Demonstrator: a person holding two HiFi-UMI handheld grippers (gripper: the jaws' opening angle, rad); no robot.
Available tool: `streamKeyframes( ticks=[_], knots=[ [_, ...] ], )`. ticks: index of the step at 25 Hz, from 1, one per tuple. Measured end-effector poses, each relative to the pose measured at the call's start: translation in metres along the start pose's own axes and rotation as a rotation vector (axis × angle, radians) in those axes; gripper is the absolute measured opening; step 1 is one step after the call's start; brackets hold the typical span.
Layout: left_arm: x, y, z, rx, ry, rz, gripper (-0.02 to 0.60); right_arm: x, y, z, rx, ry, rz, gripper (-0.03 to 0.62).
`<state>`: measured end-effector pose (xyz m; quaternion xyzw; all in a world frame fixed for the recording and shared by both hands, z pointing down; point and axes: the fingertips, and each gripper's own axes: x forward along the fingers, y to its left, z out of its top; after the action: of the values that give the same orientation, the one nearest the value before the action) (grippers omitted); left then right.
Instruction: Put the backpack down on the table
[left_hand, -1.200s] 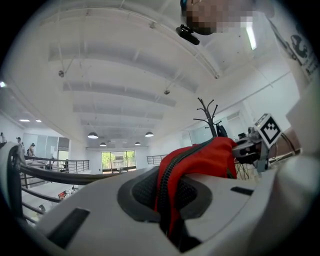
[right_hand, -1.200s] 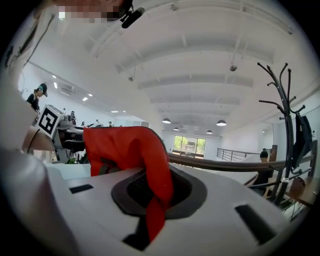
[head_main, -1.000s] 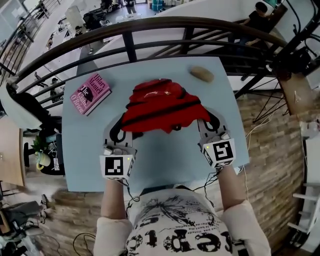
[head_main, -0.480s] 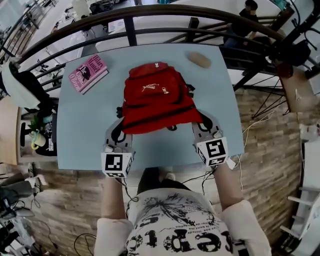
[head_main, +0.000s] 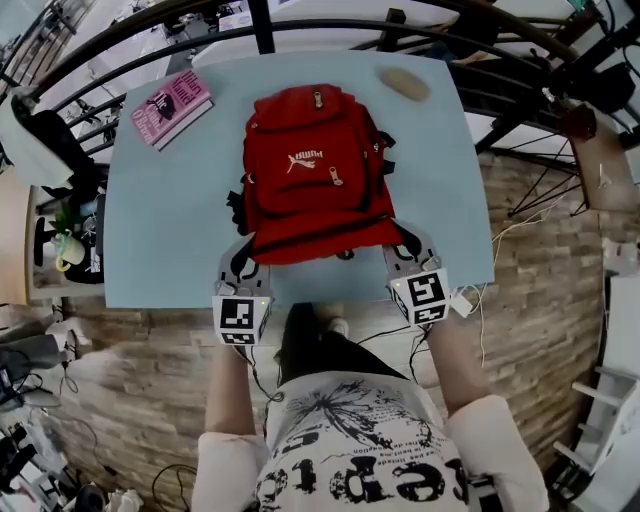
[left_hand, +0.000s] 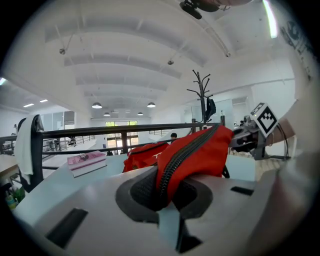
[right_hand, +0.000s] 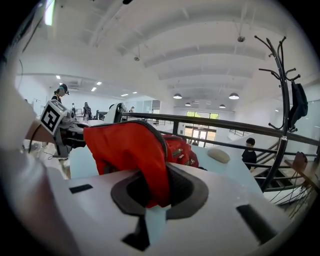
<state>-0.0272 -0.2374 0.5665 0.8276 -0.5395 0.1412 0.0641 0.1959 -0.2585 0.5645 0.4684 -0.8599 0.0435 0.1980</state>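
A red backpack (head_main: 315, 170) with black zips lies flat on the light blue table (head_main: 160, 220), front pocket up, its bottom edge toward me. My left gripper (head_main: 243, 256) is shut on the bag's near left corner; in the left gripper view red fabric and a zip (left_hand: 192, 155) are pinched between the jaws (left_hand: 167, 200). My right gripper (head_main: 405, 246) grips the near right corner, red fabric (right_hand: 132, 150) between its jaws (right_hand: 157, 192), which are opening slightly while the pads still press on it. Both grippers sit low at the table's near edge.
A pink book (head_main: 172, 105) lies at the table's far left corner and a tan oval object (head_main: 403, 84) at the far right. A dark curved railing (head_main: 300, 12) runs behind the table. A black coat stand (right_hand: 282, 100) stands to the right.
The backpack came down from a bunched, lifted state and now lies spread flat on the table. Both grippers sank with it toward the near edge.
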Motion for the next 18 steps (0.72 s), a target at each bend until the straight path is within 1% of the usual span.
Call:
streamKeyframes(
  ticks=[5, 7, 10, 13, 15, 18],
  knots=[
    [0.003, -0.007, -0.041, 0.03, 0.029, -0.006, 0.026, 0.0, 0.01, -0.044, 0.004, 0.052, 0.019, 0.031],
    [-0.001, -0.014, -0.052, 0.04, 0.039, -0.008, 0.026, -0.002, 0.015, -0.058, 0.004, 0.051, 0.02, 0.031],
    [-0.003, -0.02, -0.066, 0.041, 0.023, -0.001, 0.026, -0.001, 0.018, -0.077, 0.04, 0.044, 0.026, 0.031],
    [0.0, -0.021, -0.078, 0.013, 0.001, 0.012, 0.026, 0.003, 0.019, -0.09, 0.059, 0.038, 0.028, 0.035],
    [0.0, -0.024, -0.084, -0.029, 0.001, 0.01, 0.026, 0.004, 0.02, -0.097, 0.069, 0.033, 0.026, 0.04],
    [0.001, -0.027, -0.086, -0.077, -0.032, 0.021, 0.026, 0.004, 0.021, -0.107, 0.09, 0.028, 0.025, 0.049]
  ],
)
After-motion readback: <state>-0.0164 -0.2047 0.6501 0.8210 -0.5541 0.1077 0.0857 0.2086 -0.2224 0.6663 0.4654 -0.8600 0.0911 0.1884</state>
